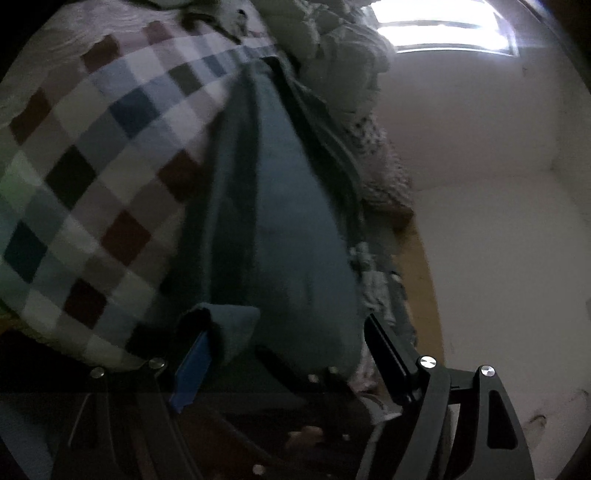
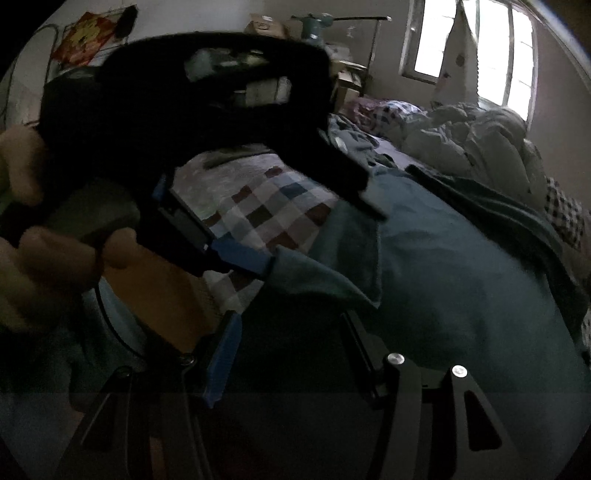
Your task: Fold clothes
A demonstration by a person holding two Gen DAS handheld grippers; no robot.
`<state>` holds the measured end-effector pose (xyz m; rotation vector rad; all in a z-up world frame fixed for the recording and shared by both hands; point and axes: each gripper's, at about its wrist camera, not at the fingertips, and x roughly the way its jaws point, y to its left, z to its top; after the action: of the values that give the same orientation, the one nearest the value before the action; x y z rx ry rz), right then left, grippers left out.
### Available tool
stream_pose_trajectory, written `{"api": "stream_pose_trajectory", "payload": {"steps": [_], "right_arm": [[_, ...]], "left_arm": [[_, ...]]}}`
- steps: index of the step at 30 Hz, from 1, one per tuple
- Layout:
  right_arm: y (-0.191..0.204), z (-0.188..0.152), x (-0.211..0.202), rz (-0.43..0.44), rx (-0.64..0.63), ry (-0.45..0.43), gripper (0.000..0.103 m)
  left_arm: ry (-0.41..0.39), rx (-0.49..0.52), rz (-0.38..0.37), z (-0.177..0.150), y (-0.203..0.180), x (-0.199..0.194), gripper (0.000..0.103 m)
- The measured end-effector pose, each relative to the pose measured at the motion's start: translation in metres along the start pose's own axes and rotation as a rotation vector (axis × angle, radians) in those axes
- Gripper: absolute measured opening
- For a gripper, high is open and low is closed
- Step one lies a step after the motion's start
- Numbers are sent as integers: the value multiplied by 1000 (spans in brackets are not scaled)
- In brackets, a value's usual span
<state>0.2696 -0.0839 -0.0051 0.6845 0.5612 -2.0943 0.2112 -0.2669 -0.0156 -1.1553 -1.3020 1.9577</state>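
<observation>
Checkered bed cover (image 1: 110, 155) lies under ur teal cloth (image 1: 280, 206). Ur left gripper (image 1: 284, 332) jaws r apart w/ a cloth corner draped on one finger; right gripper (image 2: 288, 332) jaws r apart too.

left wrist: looks along its fingers, close over the teal garment (image 1: 288, 206), facing up the bed toward a window (image 1: 443, 29) | right wrist: close, angled down from the side; left gripper (image 2: 321, 232) crosses its view | shared: teal garment, checkered bedspread (image 2: 266, 206)
</observation>
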Motion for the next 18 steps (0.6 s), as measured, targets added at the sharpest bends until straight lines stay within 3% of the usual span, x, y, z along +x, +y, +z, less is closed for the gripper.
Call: {"api": "stream_pose_trajectory", "payload": {"steps": [5, 10, 18], "right_arm": [[1, 1, -4, -15, 50, -2, 60], [12, 1, -2, -25, 51, 7, 60], [6, 5, 10, -191, 89, 37, 60]], "left_arm": [[37, 42, -93, 7, -13, 9, 83], [78, 49, -113, 10, -17, 24, 83], [109, 77, -158, 9, -30, 37, 83]]}}
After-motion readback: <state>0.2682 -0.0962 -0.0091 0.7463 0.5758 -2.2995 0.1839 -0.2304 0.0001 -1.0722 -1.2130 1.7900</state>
